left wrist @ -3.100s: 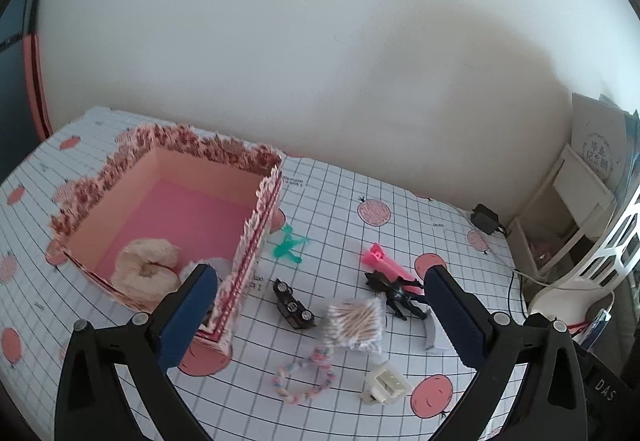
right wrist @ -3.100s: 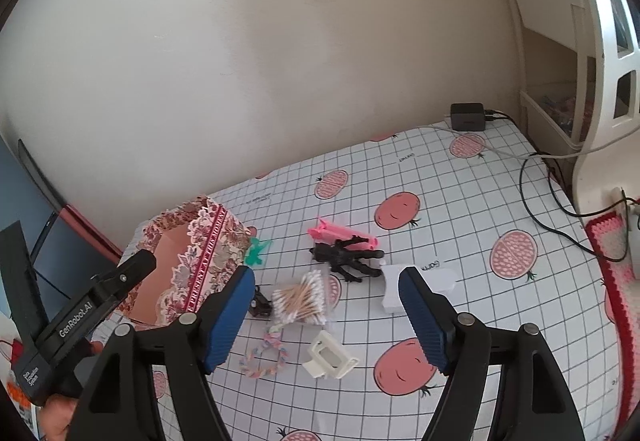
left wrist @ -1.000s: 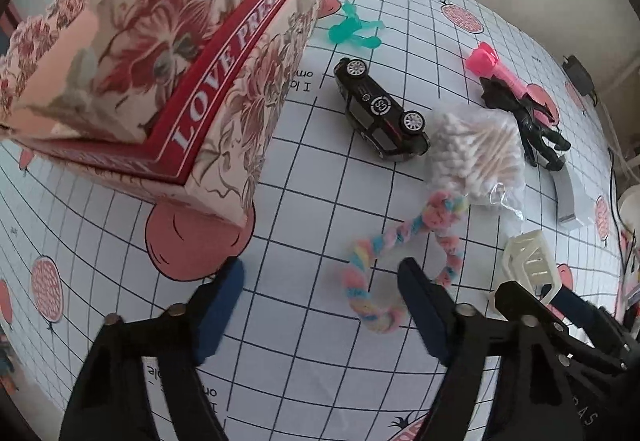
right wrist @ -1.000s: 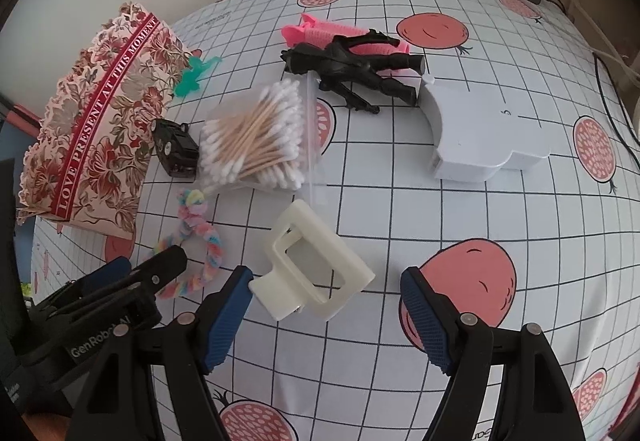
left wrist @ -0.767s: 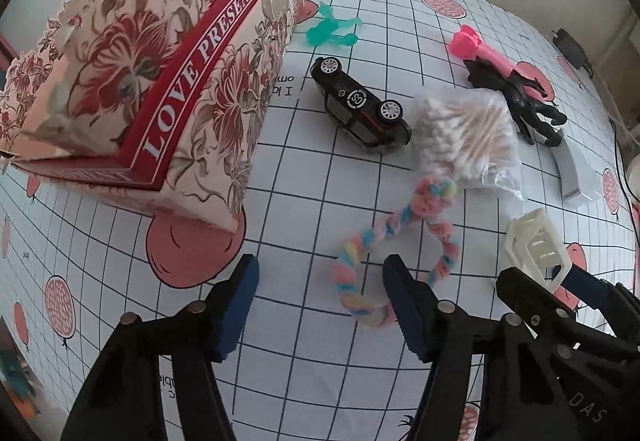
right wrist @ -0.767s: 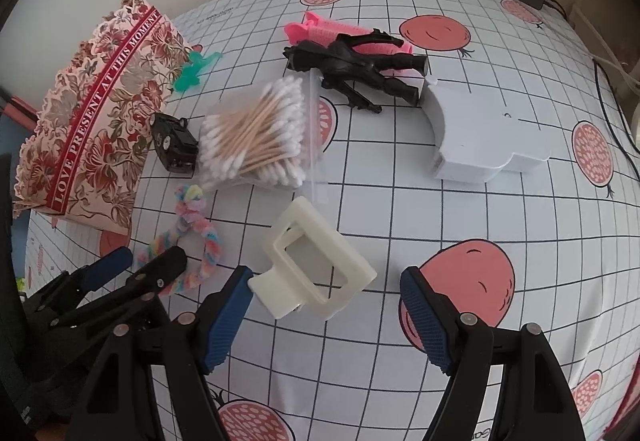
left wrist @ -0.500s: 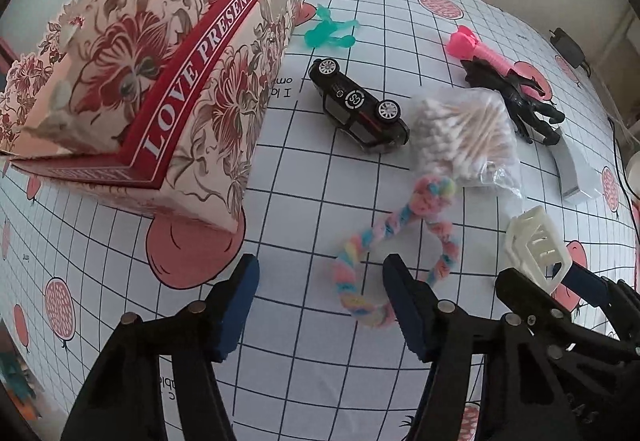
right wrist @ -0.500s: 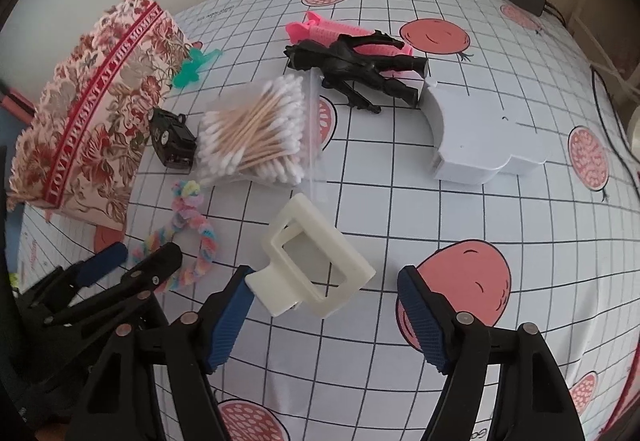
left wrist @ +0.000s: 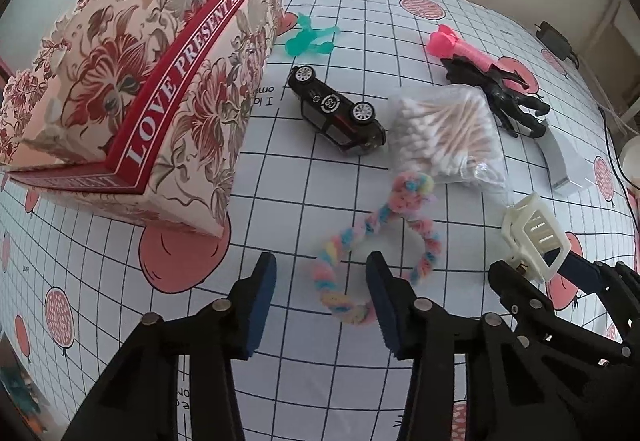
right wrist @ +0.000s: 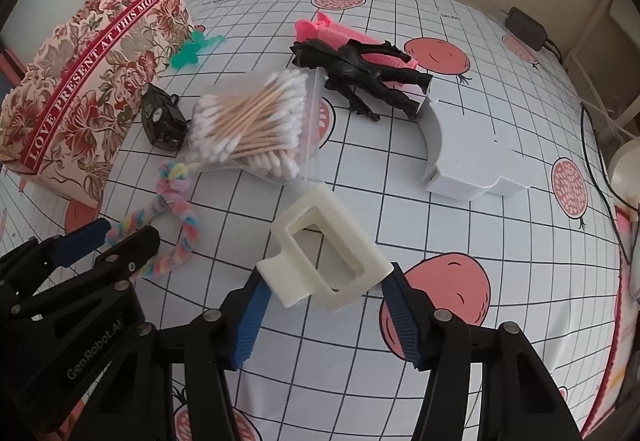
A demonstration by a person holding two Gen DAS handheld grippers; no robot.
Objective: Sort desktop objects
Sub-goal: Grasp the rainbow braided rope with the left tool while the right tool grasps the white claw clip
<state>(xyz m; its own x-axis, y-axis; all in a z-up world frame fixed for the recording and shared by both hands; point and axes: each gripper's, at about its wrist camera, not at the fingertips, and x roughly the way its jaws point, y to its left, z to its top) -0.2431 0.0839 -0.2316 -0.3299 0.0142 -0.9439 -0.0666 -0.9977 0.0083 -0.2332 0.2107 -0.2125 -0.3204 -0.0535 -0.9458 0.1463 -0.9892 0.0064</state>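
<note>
On the grid-printed table, almost everything is unsorted and lies outside the floral cardboard box at the far left; its inside is hidden from both views, so what it already holds cannot be told. The left gripper points steeply down over the near end of the pastel braided loop, jaws closing with that end between them, the right pad just beside the loop but not yet visibly pressing. To its right, the right gripper is closing its jaws around the cream hair claw; the ribbed blue pads look to touch its near corners, though a firm grip is not yet clear.

Judging by this, two pickups are under way and the rest is left: the glossy black toy car on its side, the clear bag of cotton swabs, the teal plastic clip by the box, the pink comb under the black jointed figure, and the matte white curved block.

The loop is soft and fuzzy; the claw is hard, boxy and hollow.
</note>
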